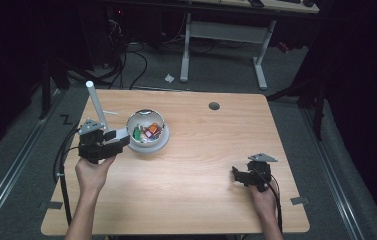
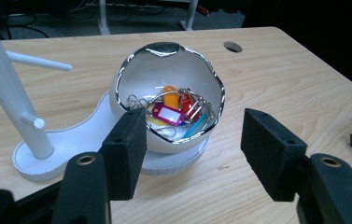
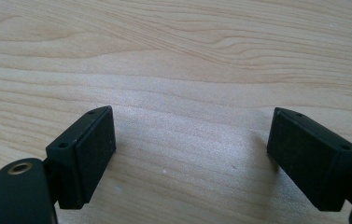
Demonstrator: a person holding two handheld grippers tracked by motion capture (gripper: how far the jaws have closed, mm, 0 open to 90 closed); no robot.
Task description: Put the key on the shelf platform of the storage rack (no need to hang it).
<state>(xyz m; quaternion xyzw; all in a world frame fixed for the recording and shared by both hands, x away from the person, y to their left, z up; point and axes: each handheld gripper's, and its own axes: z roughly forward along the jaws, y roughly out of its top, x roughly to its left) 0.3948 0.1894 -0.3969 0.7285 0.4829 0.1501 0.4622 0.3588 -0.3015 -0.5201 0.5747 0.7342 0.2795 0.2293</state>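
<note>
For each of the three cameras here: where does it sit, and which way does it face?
High view: above the person's side, facing forward and down on the table; both forearms, left gripper, right gripper.
Left gripper view: behind open jaws, facing the bowl.
Right gripper view: behind open jaws, facing bare tabletop.
Shared: high and left views both show the bowl.

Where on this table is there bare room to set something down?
Bare wood spans from the bowl to the right tongs, and along the far edge by the hole. It is crowded at the left: post, bowl and left tongs.

Pale matt wood-grain table (image 3: 187, 56), glossy white bowl (image 2: 141, 81) (chrome-bright rim), matt foam-like black pads (image 2: 127, 149).
</note>
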